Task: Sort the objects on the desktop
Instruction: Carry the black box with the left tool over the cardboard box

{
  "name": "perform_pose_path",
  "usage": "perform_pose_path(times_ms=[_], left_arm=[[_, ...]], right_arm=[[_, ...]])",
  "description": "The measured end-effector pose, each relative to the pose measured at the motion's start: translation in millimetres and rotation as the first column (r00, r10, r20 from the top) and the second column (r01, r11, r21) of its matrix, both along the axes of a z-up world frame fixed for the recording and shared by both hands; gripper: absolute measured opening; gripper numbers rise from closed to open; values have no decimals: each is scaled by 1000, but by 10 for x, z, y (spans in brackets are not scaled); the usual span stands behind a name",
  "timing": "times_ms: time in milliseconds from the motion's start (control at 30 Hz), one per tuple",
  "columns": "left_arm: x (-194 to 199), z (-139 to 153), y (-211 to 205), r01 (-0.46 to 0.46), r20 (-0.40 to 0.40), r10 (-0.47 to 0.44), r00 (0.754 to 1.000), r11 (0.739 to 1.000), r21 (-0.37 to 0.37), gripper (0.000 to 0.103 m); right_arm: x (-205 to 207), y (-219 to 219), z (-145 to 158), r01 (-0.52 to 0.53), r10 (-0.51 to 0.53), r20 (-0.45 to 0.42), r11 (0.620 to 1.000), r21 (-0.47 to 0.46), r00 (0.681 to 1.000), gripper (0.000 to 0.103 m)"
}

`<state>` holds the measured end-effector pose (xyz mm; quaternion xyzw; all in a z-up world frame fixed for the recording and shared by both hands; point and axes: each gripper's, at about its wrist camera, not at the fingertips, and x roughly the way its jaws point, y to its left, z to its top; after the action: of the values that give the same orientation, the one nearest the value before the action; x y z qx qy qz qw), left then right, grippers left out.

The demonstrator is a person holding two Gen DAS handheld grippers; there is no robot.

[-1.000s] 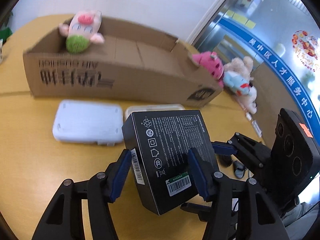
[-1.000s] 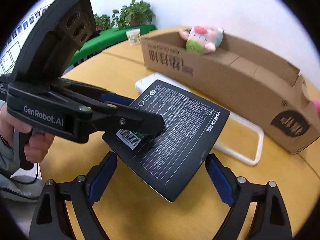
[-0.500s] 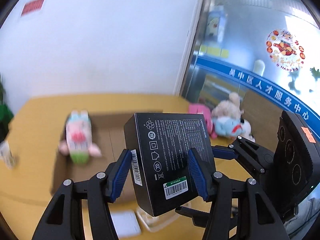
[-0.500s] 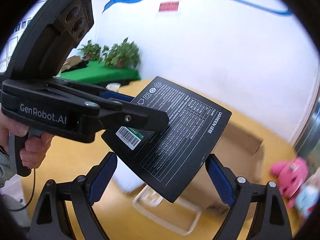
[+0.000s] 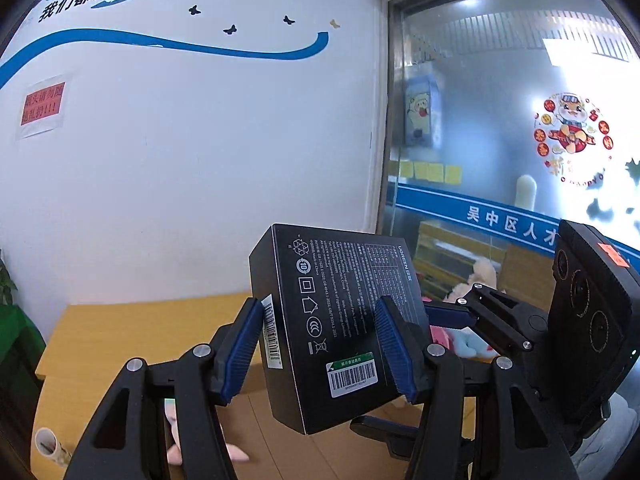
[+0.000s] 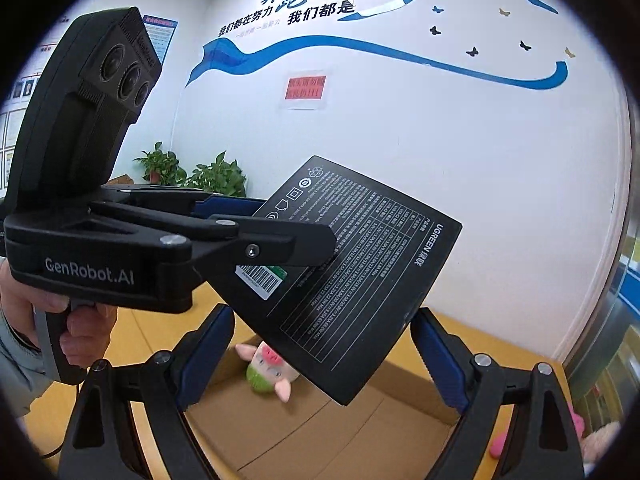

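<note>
My left gripper (image 5: 320, 348) is shut on a flat black product box (image 5: 344, 320) with white print and barcodes, and holds it raised in the air. In the right wrist view the same box (image 6: 360, 280) hangs above an open cardboard box (image 6: 320, 432) that holds a pink and green plush pig (image 6: 268, 368). My left gripper also shows there (image 6: 280, 232), clamped on the black box's edge. My right gripper (image 6: 320, 360) is open and empty, its blue pads spread wide below the black box without touching it.
A yellow wooden table (image 5: 120, 332) lies below. Plush toys (image 5: 468, 320) sit at the right, also in the right wrist view (image 6: 576, 436). A small cup (image 5: 50, 446) stands at the table's left edge. Potted plants (image 6: 192, 172) stand by the white wall.
Both grippers have lifted and tilted up; the black box rose from just above the table to over the cardboard box. The views now show mostly wall. The left grip is unchanged.
</note>
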<state>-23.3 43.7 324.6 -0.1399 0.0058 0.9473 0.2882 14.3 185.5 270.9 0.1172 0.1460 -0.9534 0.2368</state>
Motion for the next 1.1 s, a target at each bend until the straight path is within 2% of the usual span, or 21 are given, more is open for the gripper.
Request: perform_pose_path(times_ms=[133,267,467,600,700,800,1000,1100], left_arm=[[-340,51,21,-12,28,12,1000,1000,6,56],[-706,-89,114,-28,75,29,997,1000,-10,56],[-1292,-551,247,-42,192,48,980,999,-34,56],[-1588,-948,290,-45,267,58,962,997,-58,56],[-1879,-1311,303,-43,356,64,932,997,-67,56],[-2141,-1742,280,-62,473,89,877,995,-74,56],[-2447,-2442,297,-76,607,137,783,989,-125,55],[-2553,-2684,323,-83,654,172,737,983,-164,55]], right_arm=[[-341,18,99,-14,14,21,1000,-20,1000,90],[-701,43,7,-15,18,75,999,-37,997,90],[-1238,180,-380,-13,31,193,995,-96,981,90],[-1572,216,-740,2,22,275,996,-84,961,90],[-1827,264,-1029,8,30,355,994,-106,934,90],[-2054,302,-1400,14,47,446,991,-131,894,90],[-2408,258,-2105,44,39,613,992,-119,789,90],[-2579,235,-2317,62,27,675,992,-108,738,90]])
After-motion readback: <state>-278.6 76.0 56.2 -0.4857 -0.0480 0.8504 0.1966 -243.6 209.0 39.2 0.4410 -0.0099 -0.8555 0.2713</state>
